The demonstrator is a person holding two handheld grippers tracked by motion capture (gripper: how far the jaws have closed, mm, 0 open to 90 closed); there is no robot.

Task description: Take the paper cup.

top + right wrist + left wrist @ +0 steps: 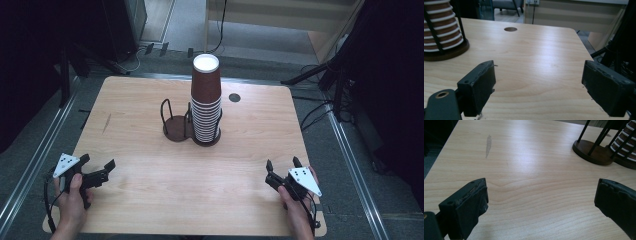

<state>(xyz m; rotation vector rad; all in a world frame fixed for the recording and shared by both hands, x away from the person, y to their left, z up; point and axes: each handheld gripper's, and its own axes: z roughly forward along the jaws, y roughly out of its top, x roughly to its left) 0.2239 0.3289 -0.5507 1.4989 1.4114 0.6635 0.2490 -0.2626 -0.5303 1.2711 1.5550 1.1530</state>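
A pale wooden table (150,200) carries a stack of paper cups (205,102) in a wire holder (176,122) near its far edge. Both grippers, left gripper (95,167) and right gripper (283,166), rest wide open and empty at the near corners. The cups look light and crushable; best gripped gently at the top cup's sidewall.

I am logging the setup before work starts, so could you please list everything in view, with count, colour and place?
Stack of brown paper cups with white rims: one stack, upside down, in the right bay of the holder.
Dark wire cup holder with two round bases: one, table centre; left bay empty.
Light wooden table: one, with a round hole near the far edge.
Left gripper: black, open, near left corner.
Right gripper: black, open, near right corner.
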